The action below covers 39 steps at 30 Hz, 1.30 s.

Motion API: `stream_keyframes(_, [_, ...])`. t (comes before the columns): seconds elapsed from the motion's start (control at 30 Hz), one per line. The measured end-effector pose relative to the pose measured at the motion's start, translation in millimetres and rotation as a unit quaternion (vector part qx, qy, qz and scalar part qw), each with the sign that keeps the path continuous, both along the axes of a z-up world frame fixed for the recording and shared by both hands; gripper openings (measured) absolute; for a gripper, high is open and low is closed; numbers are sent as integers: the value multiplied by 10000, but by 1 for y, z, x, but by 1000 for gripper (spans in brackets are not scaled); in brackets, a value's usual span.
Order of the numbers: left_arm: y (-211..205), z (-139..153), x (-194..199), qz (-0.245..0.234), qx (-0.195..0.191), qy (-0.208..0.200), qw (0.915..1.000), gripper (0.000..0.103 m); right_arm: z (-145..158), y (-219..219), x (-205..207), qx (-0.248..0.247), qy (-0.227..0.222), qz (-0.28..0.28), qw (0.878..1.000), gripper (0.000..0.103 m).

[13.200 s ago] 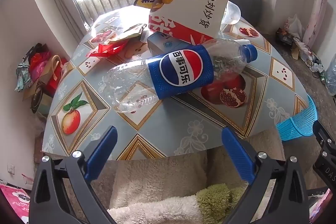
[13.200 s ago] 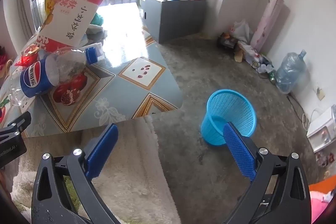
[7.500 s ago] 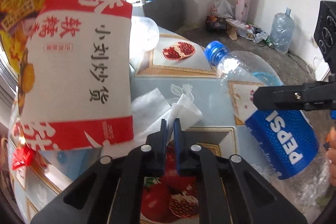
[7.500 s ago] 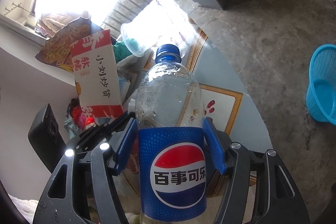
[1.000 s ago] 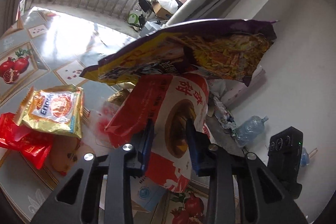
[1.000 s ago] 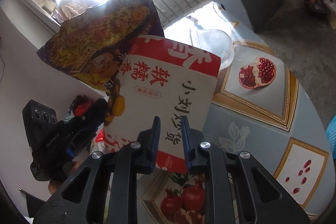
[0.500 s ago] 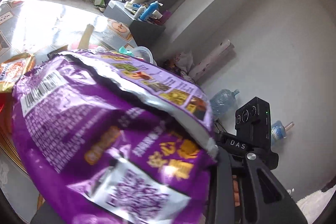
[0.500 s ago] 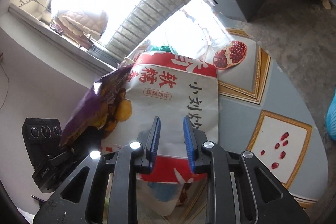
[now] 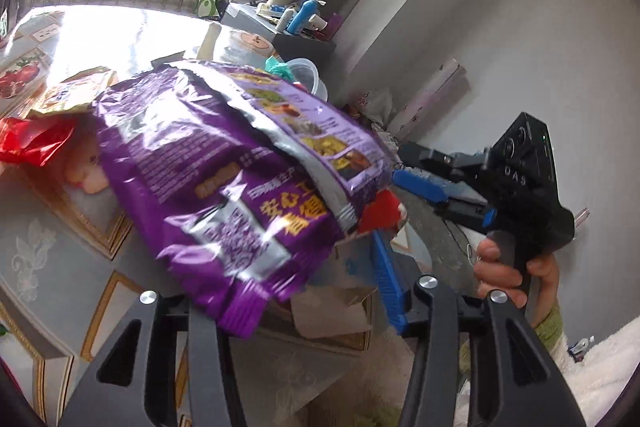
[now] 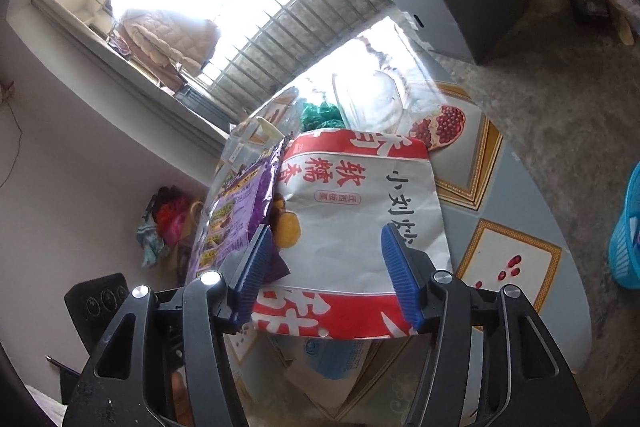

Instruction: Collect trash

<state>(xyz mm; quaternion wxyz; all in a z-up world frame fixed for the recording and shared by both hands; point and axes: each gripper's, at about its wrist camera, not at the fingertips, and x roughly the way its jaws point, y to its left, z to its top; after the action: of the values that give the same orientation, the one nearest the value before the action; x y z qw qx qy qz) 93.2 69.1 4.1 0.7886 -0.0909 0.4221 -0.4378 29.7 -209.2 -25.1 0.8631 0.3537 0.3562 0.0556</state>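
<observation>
Two snack bags at the open hand-held grippers, above the worktop (image 10: 516, 211).

The purple snack bag (image 9: 224, 163) hides the left hand-held gripper (image 9: 288, 291)'s left finger; its jaws have just been opening, grip undetermined. The right hand-held gripper (image 10: 330, 277), clamped a second ago, has just been opening; its jaws stand apart from the red-and-white snack bag (image 10: 360, 227) between them. One blue basket (image 10: 628, 239) is cut off at the frame edge.
</observation>
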Motion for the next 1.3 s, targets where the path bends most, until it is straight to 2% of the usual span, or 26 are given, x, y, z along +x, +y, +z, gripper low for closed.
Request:
stream_keyframes(0.1, [18, -8, -14, -1, 125, 2, 9999, 60, -6, 0, 7, 27, 51, 9, 10000, 56])
stream_keyframes(0.2, [43, -8, -21, 91, -73, 73, 9999, 67, -6, 1, 8, 25, 59, 4, 10000, 56])
stream_keyframes(0.27, [57, -6, -16, 314, -276, 228, 9989, 69, -4, 2, 7, 24, 57, -4, 10000, 56])
stream_keyframes(0.43, [86, -13, 16, 955, -933, 891, 9870, 69, -1, 5, 5, -17, 47, -29, 10000, 56])
stream_keyframes(0.57, [94, -25, 41, 1483, -970, 1251, 9762, 69, -1, 6, 4, -67, 56, -46, 10000, 56])
stream_keyframes(0.63, [94, -25, 46, 1528, -1067, 1317, 9736, 69, -1, 7, 6, -118, 82, -46, 9999, 56])
stream_keyframes(0.7, [91, -16, 46, 1506, -1036, 1115, 9768, 69, -1, 8, 6, -160, 80, -26, 9998, 56])
stream_keyframes(0.87, [72, 0, 40, 1515, -451, 467, 9863, 69, -1, 12, 9, -142, 48, 44, 9999, 56])
stream_keyframes(0.97, [56, 6, 27, 1211, -195, 161, 9923, 69, -1, 15, 10, -138, 22, 113, 9998, 56])
stream_keyframes(1.07, [38, 8, 6, 828, 225, -303, 9959, 69, -2, 15, 9, -163, 26, 129, 9998, 56])
stream_keyframes(1.13, [28, 5, -8, 579, 586, -637, 9946, 70, -3, 14, 7, -133, 28, 115, 9998, 56])
stream_keyframes(1.23, [17, -2, -30, 156, 1206, -1125, 9862, 75, -3, 11, 3, -97, -10, 80, 9999, 56])
stream_keyframes(1.3, [10, -10, -42, -98, 1667, -1473, 9749, 76, -3, 9, 0, -62, -37, 66, 10000, 56])
